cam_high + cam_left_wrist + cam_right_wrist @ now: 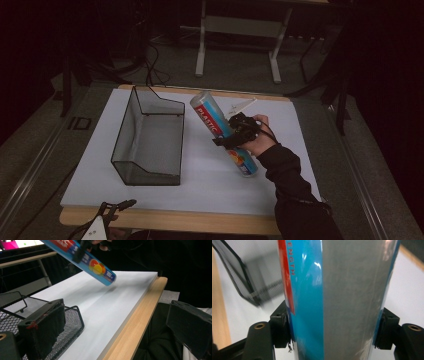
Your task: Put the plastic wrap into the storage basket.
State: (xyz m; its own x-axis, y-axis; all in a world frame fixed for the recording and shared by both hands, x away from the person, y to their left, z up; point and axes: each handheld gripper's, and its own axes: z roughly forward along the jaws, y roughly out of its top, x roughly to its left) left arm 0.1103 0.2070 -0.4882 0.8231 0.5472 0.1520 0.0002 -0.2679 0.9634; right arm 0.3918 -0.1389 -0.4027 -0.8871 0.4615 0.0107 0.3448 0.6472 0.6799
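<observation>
Carrying the tube toward the basket

The left gripper [117, 205] is idling with jaws wide at the worktop's [210, 180] near edge; the wire basket [150, 137] is sitting left of the right gripper [235, 132], which is clamping the tube [220, 131] mid-body, tilted, seemingly off the surface. Next: swinging leftward and lowering it inside.
</observation>
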